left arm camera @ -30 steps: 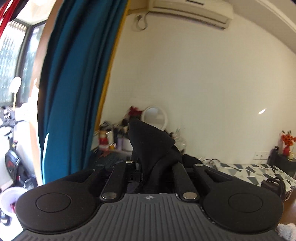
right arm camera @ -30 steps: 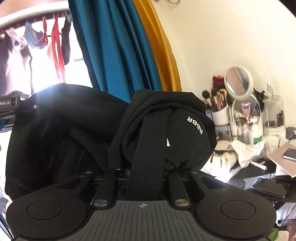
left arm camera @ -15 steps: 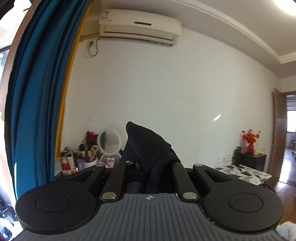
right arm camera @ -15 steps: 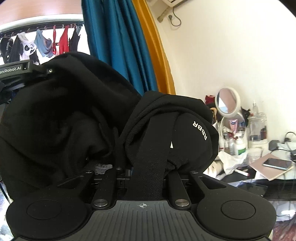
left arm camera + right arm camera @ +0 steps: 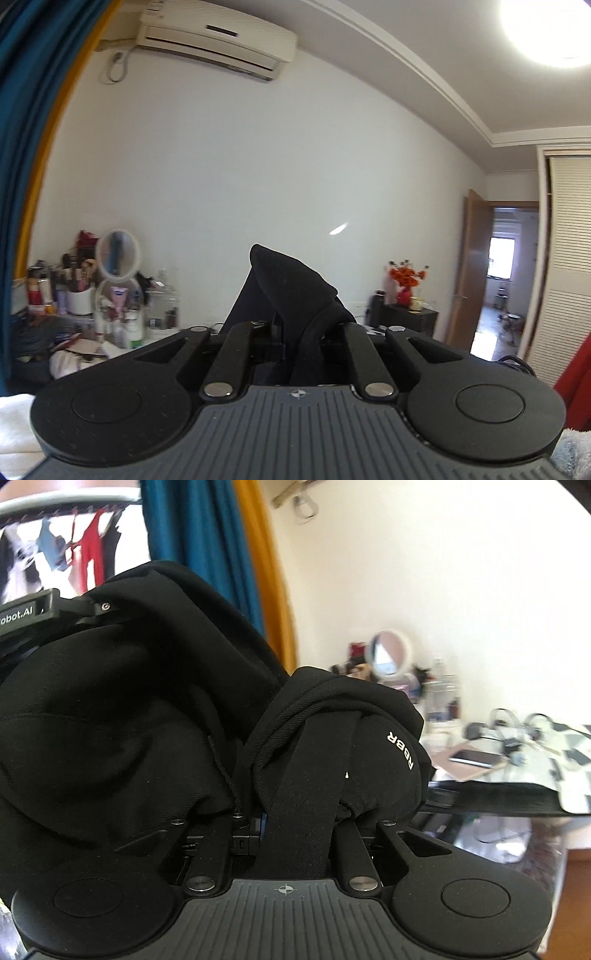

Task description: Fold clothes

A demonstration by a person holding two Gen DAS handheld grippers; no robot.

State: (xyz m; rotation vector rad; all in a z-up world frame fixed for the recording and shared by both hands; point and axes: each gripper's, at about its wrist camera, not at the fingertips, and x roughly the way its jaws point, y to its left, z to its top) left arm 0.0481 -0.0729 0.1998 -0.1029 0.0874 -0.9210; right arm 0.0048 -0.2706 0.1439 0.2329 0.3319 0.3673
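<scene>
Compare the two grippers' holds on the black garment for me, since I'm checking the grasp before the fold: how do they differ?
The left gripper pinches a narrow peak of the black garment that stands up between its fingers; the right gripper clamps a thick bunch that spills over both fingers. The right's bunch shows white lettering and a flat strap; the left's piece is plain. Both are shut on the same garment, held up in the air.

My left gripper (image 5: 295,332) is matt black plastic with a ribbed grey deck and shiny metal pivot pins, biting soft, matt black garment (image 5: 291,291) cloth. My right gripper (image 5: 295,823) looks the same, pinching coarser twill-weave fabric with printed white letters.
</scene>
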